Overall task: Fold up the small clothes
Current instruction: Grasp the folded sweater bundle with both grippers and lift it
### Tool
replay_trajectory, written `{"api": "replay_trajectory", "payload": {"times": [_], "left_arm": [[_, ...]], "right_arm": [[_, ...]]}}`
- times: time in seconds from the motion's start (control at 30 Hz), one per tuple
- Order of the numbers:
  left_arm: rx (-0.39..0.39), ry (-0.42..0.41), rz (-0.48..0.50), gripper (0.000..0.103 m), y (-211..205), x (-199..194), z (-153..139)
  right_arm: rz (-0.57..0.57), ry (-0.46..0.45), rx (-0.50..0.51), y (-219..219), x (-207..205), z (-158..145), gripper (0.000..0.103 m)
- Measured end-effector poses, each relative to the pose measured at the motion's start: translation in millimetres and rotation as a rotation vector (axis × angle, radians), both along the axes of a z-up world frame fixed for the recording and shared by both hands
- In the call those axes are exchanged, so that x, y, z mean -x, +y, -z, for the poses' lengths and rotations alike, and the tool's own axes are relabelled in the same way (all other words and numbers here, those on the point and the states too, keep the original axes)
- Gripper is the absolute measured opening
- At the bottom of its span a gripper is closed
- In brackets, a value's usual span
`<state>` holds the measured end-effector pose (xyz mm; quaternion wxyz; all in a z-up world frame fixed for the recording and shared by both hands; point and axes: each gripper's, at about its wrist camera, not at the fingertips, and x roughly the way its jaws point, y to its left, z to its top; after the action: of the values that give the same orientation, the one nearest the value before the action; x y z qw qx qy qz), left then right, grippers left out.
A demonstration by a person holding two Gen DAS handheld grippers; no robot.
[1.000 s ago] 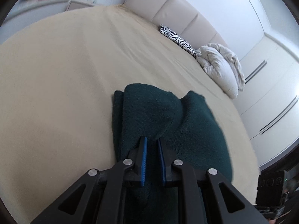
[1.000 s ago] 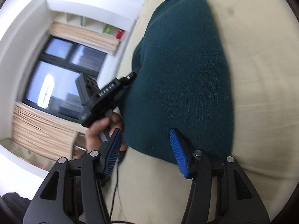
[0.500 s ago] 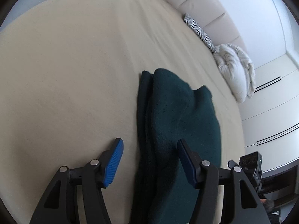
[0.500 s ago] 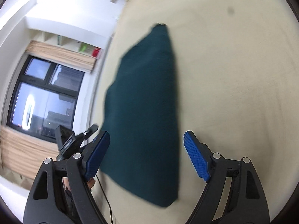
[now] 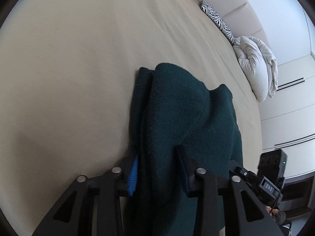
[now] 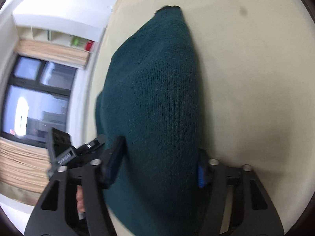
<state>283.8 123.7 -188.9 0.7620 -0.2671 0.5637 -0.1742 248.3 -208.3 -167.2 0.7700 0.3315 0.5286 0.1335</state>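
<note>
Partly hidden sweater [image 5: 183, 122] folds, blurred window [image 6: 37, 98]

Soft, even daylight fills both views, without hard glare on the wide beige bed sheet [image 5: 82, 63]. In the right wrist view the black-framed window [image 6: 37, 100] is the bright source; its panes blow out to white in one patch. That whole view is smeared by motion blur, worst at the left edge around the window and the pale wooden blinds [image 6: 21, 169]. The left wrist view is sharper, and the knit of the dark green woollen garment [image 5: 183, 118] reads clearly. A faint grey shadow lies on the sheet beside the garment. Fisheye bending curves the padded cream headboard [image 5: 226, 5], and black vignette rings each picture.
</note>
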Motion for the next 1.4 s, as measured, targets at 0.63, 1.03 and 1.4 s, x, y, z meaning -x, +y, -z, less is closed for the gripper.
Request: {"api": "replay_trajectory", "payload": {"times": [0.63,1.03,1.4], "left_arm": [[-0.127,-0.237,0.122,0.022,-42,135,-108],[-0.176,-0.199,0.228,0.023,-90,238,-67],[-0.08,-0.11,0.132,0.035,-64,231,-6]], "right_arm": [[-0.102,-0.311,0.379,33,157,-143,0.033],[-0.023,-0.243,0.225,-29,305,-96,0.034],[0.108,-0.099,0.034,-65,294,-16,0.048]]}}
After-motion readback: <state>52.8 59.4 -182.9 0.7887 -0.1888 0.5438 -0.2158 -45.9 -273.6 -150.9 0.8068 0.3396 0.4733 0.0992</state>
